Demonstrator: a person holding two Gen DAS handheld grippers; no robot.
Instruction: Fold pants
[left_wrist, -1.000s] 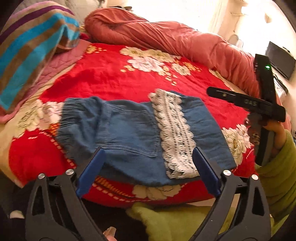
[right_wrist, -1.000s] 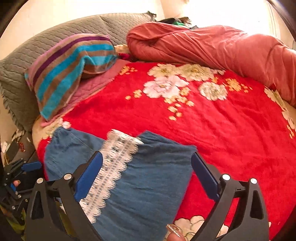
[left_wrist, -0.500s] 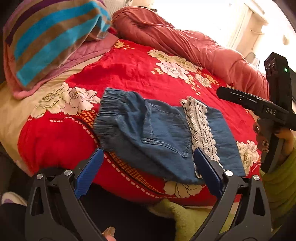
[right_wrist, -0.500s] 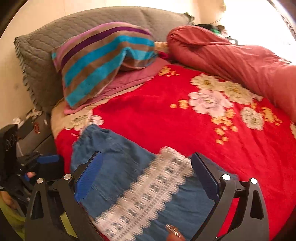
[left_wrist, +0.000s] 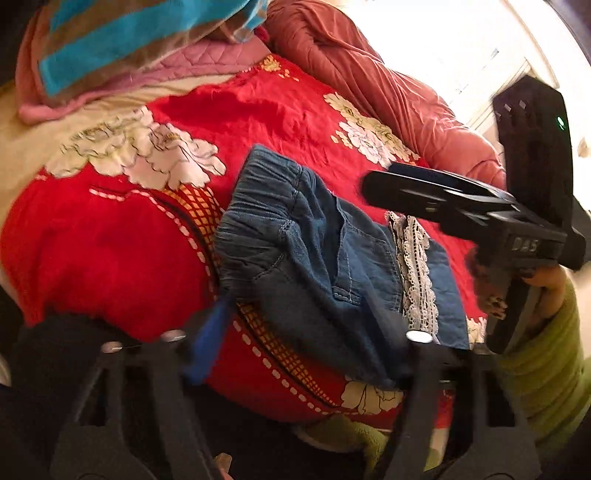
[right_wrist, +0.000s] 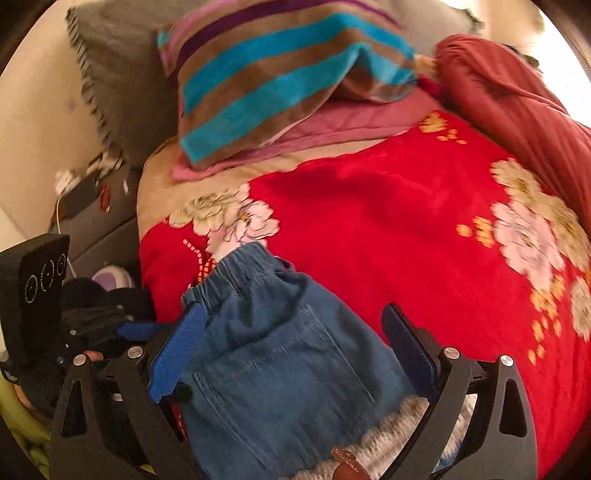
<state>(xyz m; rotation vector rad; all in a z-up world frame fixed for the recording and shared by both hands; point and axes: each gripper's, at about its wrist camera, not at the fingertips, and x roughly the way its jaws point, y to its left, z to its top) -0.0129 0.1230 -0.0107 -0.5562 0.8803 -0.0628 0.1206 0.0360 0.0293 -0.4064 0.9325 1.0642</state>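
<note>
Left claw (left_wrist: 295, 325), seen from its own wrist camera, has just been closing: its blue-padded fingers (left_wrist: 207, 339) stand partly apart around the near edge of the folded blue denim pants with a white lace band (left_wrist: 325, 269), and the blur hides whether the pads press on the cloth. The pants lie on the red floral blanket (left_wrist: 110, 251) near the front edge of the bed, elastic waistband to the left, lace strip to the right. Above their right end hovers the right claw (left_wrist: 373, 188), black, held by a hand in a green sleeve (left_wrist: 546, 362). A striped blue-and-brown pillow (left_wrist: 129, 40) and a rolled salmon-pink quilt (left_wrist: 388, 92) lie further back.

From the right wrist camera, the right claw (right_wrist: 291, 347) has its blue pads wide apart over the pants (right_wrist: 280, 362), straddling the waistband end without pinching it. The left claw (right_wrist: 136, 326) shows at the left edge beside the waistband. A grey quilted headboard cushion (right_wrist: 122, 74) stands behind the striped pillow (right_wrist: 280, 74).
</note>
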